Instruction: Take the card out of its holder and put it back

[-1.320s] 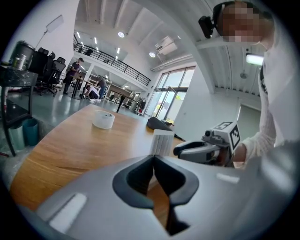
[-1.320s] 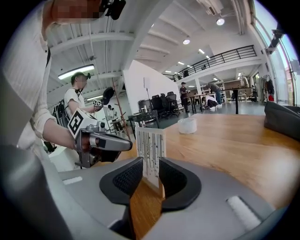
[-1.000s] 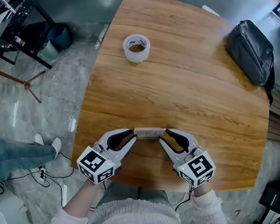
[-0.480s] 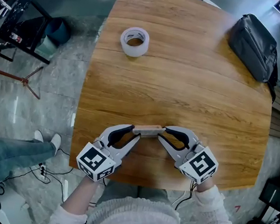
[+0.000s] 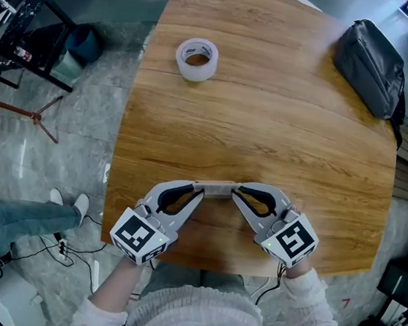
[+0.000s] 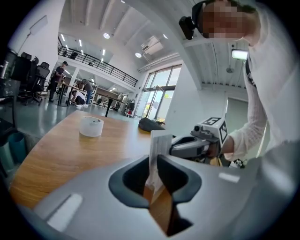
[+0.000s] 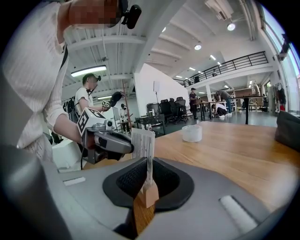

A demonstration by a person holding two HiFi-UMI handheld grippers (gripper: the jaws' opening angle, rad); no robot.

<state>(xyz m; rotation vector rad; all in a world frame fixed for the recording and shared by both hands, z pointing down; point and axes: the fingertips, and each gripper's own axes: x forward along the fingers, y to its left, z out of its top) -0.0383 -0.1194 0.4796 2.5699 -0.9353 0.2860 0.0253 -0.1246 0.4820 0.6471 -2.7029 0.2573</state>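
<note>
A white card [image 6: 159,145] stands upright in a small wooden holder [image 5: 215,189] near the table's front edge. In the head view my left gripper [image 5: 199,192] meets the holder's left end and my right gripper [image 5: 234,192] its right end. In the left gripper view the card runs edge-on between the jaws, which are closing, and both pads touch it. In the right gripper view the card [image 7: 143,143] rises from the holder block [image 7: 150,194]. There too the jaws are closing, with the pads against the card.
A roll of clear tape [image 5: 196,59] lies at the far left of the wooden table [image 5: 267,129]. A dark bag [image 5: 369,66] rests at the far right corner. The table's front edge runs just under both grippers. A person's legs show at the left on the floor.
Both grippers' jaws have narrowed onto the card's ends. The holder and both hands sit almost where they were.
</note>
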